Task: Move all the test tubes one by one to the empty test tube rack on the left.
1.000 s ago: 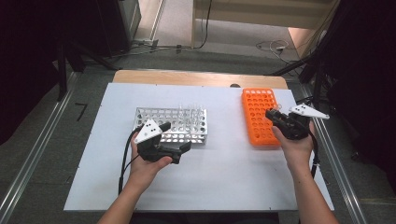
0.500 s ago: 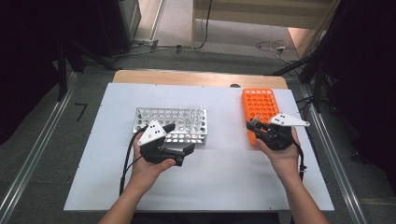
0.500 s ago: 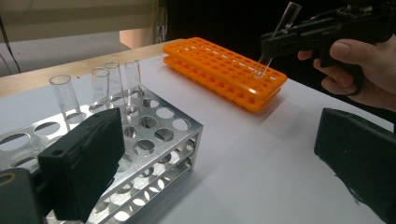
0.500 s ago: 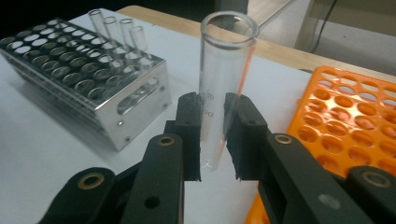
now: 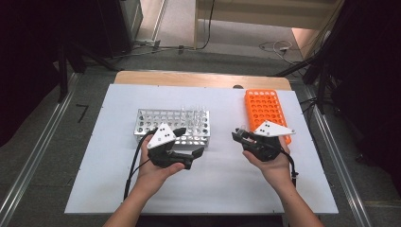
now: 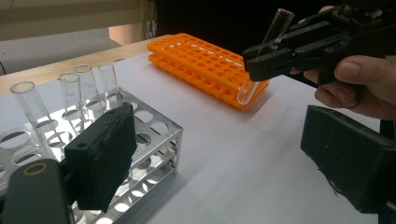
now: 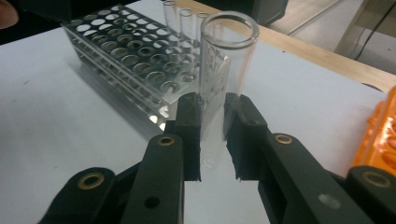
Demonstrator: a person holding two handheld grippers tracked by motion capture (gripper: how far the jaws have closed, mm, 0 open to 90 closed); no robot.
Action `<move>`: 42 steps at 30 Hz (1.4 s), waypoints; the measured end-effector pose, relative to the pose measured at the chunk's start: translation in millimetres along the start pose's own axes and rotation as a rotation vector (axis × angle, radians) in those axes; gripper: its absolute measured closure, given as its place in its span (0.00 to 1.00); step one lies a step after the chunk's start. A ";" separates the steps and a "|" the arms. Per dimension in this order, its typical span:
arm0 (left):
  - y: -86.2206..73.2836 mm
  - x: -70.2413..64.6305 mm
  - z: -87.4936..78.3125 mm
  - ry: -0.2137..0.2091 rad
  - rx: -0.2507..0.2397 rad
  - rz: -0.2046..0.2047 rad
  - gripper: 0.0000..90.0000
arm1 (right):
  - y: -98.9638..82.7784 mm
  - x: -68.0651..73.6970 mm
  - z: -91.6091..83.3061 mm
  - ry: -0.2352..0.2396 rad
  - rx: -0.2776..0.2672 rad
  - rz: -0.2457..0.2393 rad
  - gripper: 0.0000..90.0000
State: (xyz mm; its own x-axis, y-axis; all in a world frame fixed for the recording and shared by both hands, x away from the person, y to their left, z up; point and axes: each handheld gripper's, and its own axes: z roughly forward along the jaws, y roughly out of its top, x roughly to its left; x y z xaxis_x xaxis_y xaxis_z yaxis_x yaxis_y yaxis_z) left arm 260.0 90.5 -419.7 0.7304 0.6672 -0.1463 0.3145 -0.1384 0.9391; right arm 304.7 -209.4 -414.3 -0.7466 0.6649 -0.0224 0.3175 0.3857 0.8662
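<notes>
Right gripper (image 7: 212, 135): jaws pinched on a clear glass test tube (image 7: 224, 70), grip on the lower-middle of the wall, open mouth up. Seen from the left gripper view, the tube (image 6: 266, 51) hangs tilted, round bottom low and clear of the table, in front of the orange rack (image 6: 210, 60). From the high view the right gripper (image 5: 241, 137) sits between the two racks, just off the orange rack's (image 5: 265, 106) near-left corner.

Left gripper (image 5: 191, 153): jaws spread, nothing between them, and they have just been closing a little. It hovers at the near edge of the metal rack (image 5: 156, 124), pads (image 6: 100, 156) beside the rack's corner, not touching it as far as the view shows.

Metal rack already carries a few tubes (image 5: 194, 113) at its far right end; most holes are free.

Judgement: step in hand is moving the tube from the orange rack to the metal one. To do it well:
- bring the tube upright before descent; tilted, the bottom will catch a hole rim
- pick a free hole next to the standing tubes, approach from the open side so the jaws don't knock them
- lower until the bottom seats in the lower plate, then release
- left gripper could steady the rack's end; a light rack will slide on the white table (image 5: 213, 189)
</notes>
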 end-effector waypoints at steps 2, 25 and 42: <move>1.3 -1.1 1.0 -0.008 0.002 0.000 0.17 | 0.7 5.8 2.5 0.011 0.003 -0.019 0.82; 7.8 -26.5 15.1 -0.078 0.022 0.048 0.59 | 2.5 66.5 27.9 0.121 0.062 -0.162 0.82; 5.4 -31.7 20.2 -0.081 0.041 0.094 0.77 | 3.3 75.9 29.3 0.140 0.073 -0.195 0.82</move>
State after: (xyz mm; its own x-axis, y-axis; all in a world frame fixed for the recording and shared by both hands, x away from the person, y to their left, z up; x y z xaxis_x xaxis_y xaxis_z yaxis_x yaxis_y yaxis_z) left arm 250.9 53.8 -416.2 0.8039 0.5888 -0.0840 0.2657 -0.2291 0.9365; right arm 266.2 -138.9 -427.7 -0.8702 0.4798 -0.1117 0.1968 0.5464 0.8141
